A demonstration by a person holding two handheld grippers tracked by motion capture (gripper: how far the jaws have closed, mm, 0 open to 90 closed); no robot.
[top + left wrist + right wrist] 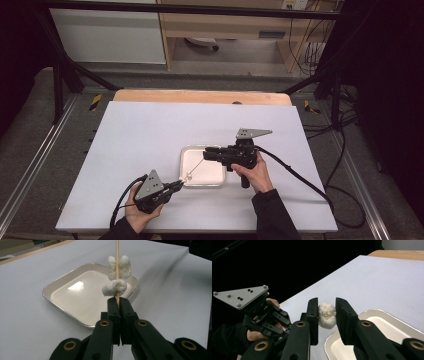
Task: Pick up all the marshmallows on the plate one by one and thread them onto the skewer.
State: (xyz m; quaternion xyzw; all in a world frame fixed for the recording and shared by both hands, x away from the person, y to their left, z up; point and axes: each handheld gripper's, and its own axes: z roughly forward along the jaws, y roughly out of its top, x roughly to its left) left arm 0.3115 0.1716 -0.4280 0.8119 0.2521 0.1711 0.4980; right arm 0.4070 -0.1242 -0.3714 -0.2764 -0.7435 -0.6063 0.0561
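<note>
My left gripper [117,302] is shut on the lower end of a thin wooden skewer [116,255]. Two white puffy pieces [119,266] are threaded on it just above the jaws. In the high view this gripper [172,187] sits at the front left corner of a white tray [212,172], and the skewer [197,167] slants across the tray toward my right gripper [207,154]. In its own view, my right gripper [327,317] is shut on another white puffy piece [327,315] above the tray's edge [384,326].
The white sheet [140,140] covers the table, with a wooden strip [200,96] at its far edge. Black frame posts and cables stand around the table. My left gripper with its grey plate [242,296] lies close beyond the right jaws.
</note>
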